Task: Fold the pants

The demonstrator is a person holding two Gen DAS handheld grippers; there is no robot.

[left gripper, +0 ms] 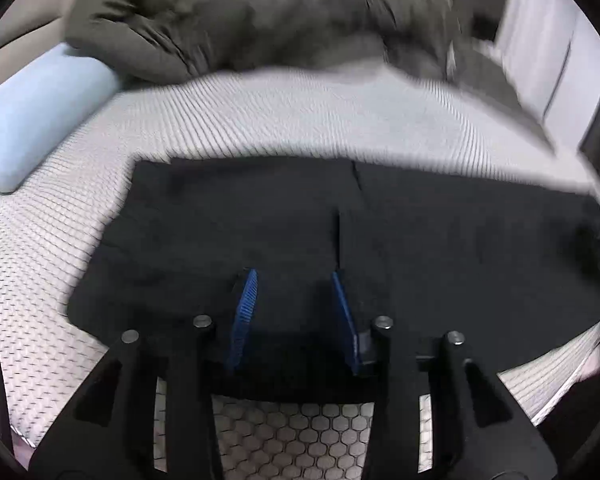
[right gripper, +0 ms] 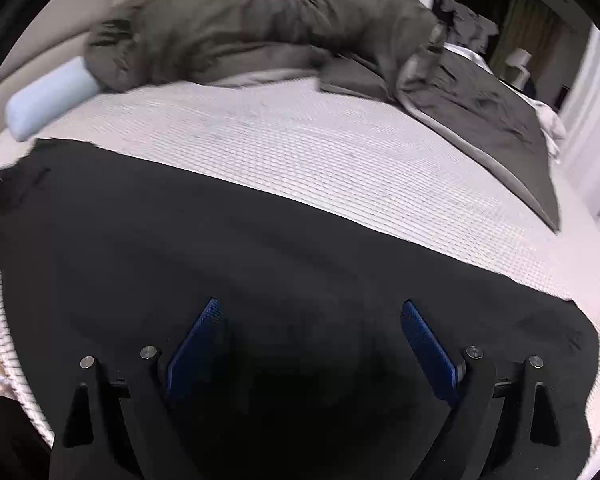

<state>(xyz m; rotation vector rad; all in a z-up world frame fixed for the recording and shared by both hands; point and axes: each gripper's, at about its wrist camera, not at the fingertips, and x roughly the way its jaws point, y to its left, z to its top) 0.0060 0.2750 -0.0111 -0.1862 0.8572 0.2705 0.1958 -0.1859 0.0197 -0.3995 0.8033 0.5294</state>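
Observation:
Black pants (left gripper: 260, 208) lie flat on a white textured mattress (left gripper: 280, 120), with an edge of cloth running down their middle just beyond my left gripper. The left gripper (left gripper: 293, 274) hovers over the pants' near edge, its blue pads a small gap apart, with dark cloth showing in the gap and no pinch visible. In the right wrist view the pants (right gripper: 180, 240) stretch as a wide dark band across the mattress (right gripper: 300, 140). My right gripper (right gripper: 311, 303) is wide open above them with nothing between its fingers.
A pale blue bolster pillow (left gripper: 32, 120) (right gripper: 48, 96) lies at the far left of the bed. A bunched grey-brown duvet (left gripper: 240, 16) (right gripper: 260, 28) covers the far side and trails down the right. A lamp (right gripper: 518, 60) stands beyond the bed.

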